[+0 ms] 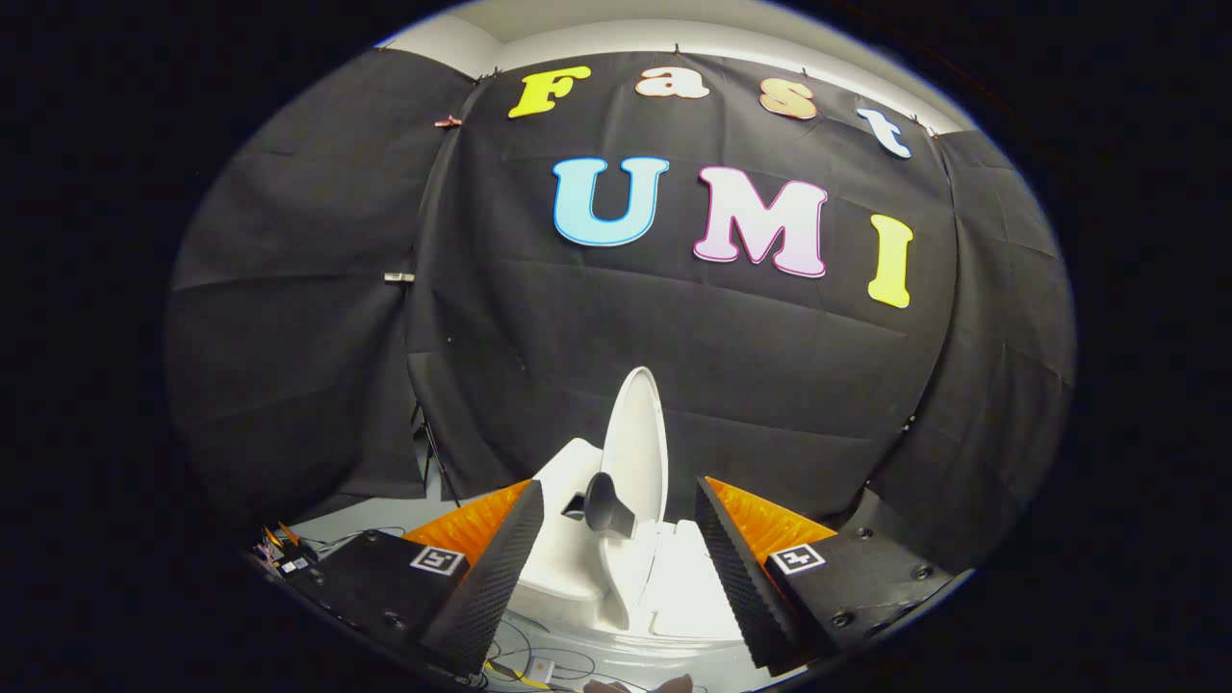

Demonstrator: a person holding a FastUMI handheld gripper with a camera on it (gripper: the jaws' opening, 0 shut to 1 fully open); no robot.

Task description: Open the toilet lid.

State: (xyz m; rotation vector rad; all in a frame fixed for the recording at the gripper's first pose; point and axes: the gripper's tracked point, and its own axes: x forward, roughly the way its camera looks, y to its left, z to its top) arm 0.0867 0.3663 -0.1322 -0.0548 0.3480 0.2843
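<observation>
While the toilet lid stood raised upright over the white toilet, a black knob projected from it. Gripper: fingers spread wide apart, pinching nothing, lid between and just beyond them.

- We look forward along the gripper, its two fingers spread apart low in our sight.
- We face the booth's black wall, tilted slightly.
- We sit close to the toilet (lid upright) between the fingers.
</observation>
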